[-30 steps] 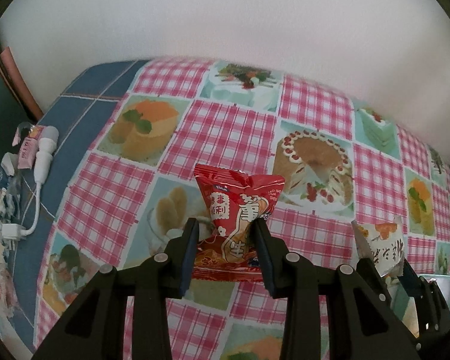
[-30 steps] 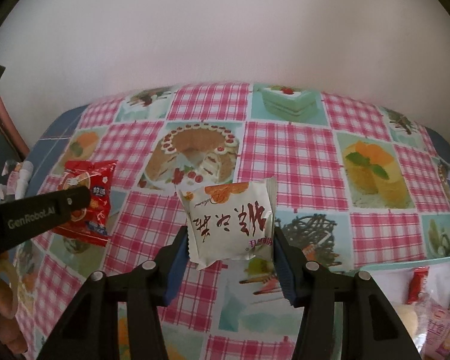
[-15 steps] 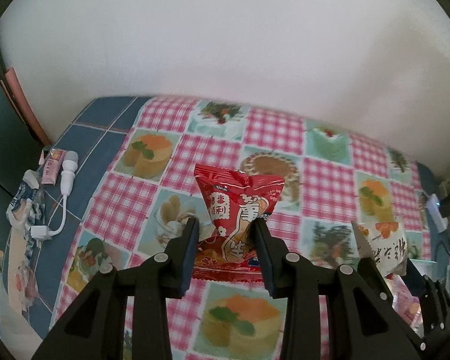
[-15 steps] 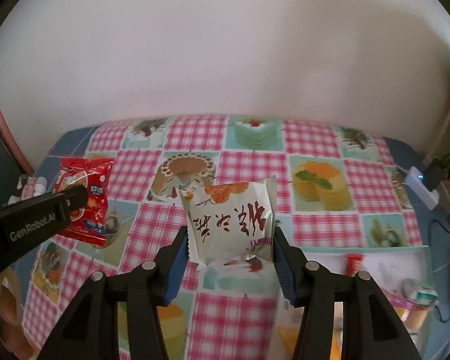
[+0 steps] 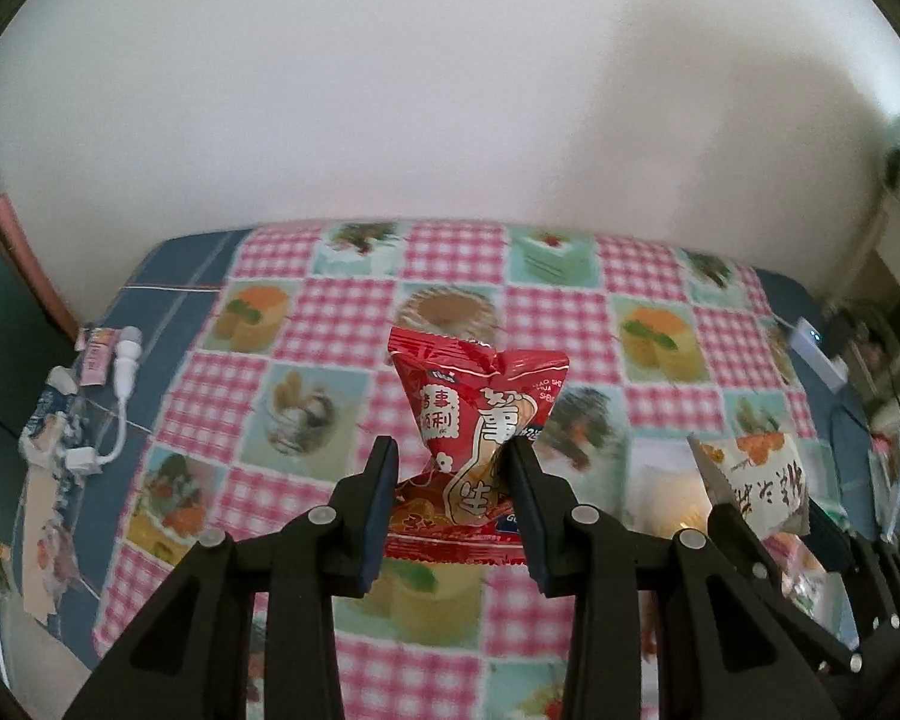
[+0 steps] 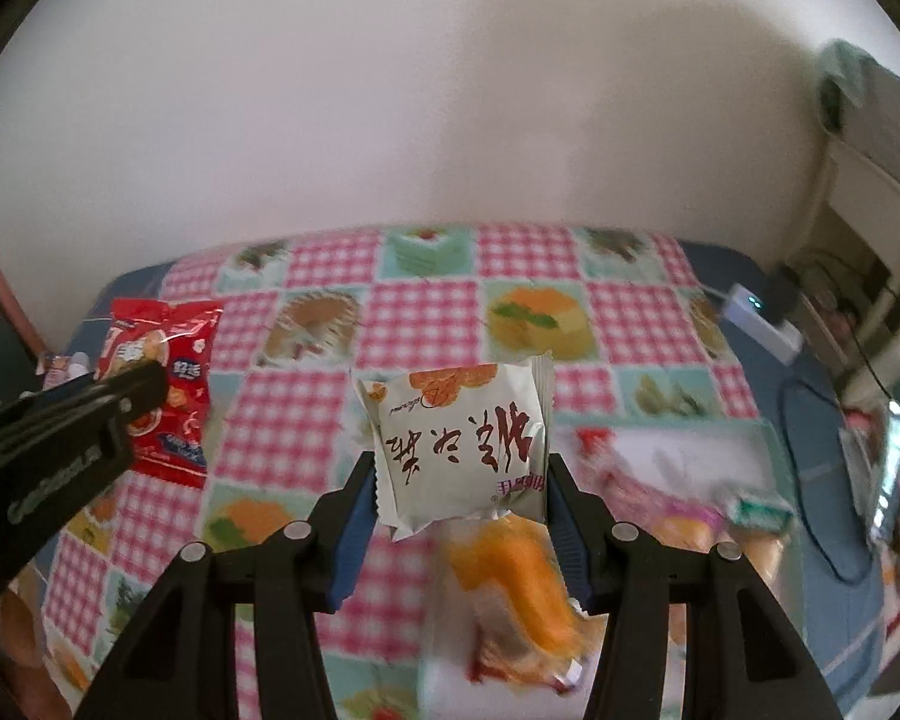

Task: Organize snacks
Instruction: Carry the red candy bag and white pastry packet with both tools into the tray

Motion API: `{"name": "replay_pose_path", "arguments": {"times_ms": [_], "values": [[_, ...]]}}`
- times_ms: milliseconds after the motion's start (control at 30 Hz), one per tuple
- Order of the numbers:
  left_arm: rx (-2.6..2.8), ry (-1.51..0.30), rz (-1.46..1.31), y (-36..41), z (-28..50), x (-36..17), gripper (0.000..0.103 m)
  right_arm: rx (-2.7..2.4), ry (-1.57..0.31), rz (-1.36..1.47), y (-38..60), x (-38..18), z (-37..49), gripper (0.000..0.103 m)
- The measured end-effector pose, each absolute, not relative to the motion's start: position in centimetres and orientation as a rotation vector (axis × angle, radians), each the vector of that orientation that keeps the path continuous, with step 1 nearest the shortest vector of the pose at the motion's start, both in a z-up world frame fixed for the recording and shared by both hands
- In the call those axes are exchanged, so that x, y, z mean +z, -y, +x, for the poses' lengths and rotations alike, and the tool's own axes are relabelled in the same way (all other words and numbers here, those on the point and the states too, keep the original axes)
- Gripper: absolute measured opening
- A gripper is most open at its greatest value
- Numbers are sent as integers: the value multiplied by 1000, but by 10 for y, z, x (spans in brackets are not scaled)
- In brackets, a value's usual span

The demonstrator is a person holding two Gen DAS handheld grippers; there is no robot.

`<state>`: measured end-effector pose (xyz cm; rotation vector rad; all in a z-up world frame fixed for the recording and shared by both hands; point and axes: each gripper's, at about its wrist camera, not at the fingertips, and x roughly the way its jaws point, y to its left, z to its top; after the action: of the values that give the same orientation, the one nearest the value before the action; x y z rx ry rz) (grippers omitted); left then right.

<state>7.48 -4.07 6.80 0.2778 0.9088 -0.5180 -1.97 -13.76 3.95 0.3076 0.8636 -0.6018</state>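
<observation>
My left gripper [image 5: 450, 468] is shut on a red snack packet [image 5: 480, 420] and holds it upright, well above the checked tablecloth [image 5: 342, 312]. My right gripper [image 6: 456, 486] is shut on a white snack packet [image 6: 459, 450] with dark script, also held in the air. The white packet shows at the right of the left wrist view [image 5: 756, 480], and the red packet at the left of the right wrist view [image 6: 162, 384]. An orange-and-white wrapped snack [image 6: 516, 588] lies blurred just below the right gripper.
A clear tray [image 6: 690, 456] with several wrapped snacks sits right of the right gripper. A white charger and cable [image 5: 120, 384] lie on the blue cloth at left. A white power adapter [image 6: 762, 318] and clutter stand at the far right. A white wall is behind.
Both grippers have risen and pulled back from the table, each still holding its packet. More of the table, the snack tray and the right-hand clutter has come into view.
</observation>
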Motion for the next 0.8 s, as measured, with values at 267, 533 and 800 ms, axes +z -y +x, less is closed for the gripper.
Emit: {"name": "replay_pose_path", "arguments": {"times_ms": [267,533,800], "values": [[-679,-941,354,78,16,54,39,-742,-898,418,177,33,-86,56],[-828,-983,422,113,-35,37,39,-829,-962,522,211,15,-136,56],[-915,-1028,441,142,-66,20,39,-870,-1027,607,239,-7,-166,57]]}}
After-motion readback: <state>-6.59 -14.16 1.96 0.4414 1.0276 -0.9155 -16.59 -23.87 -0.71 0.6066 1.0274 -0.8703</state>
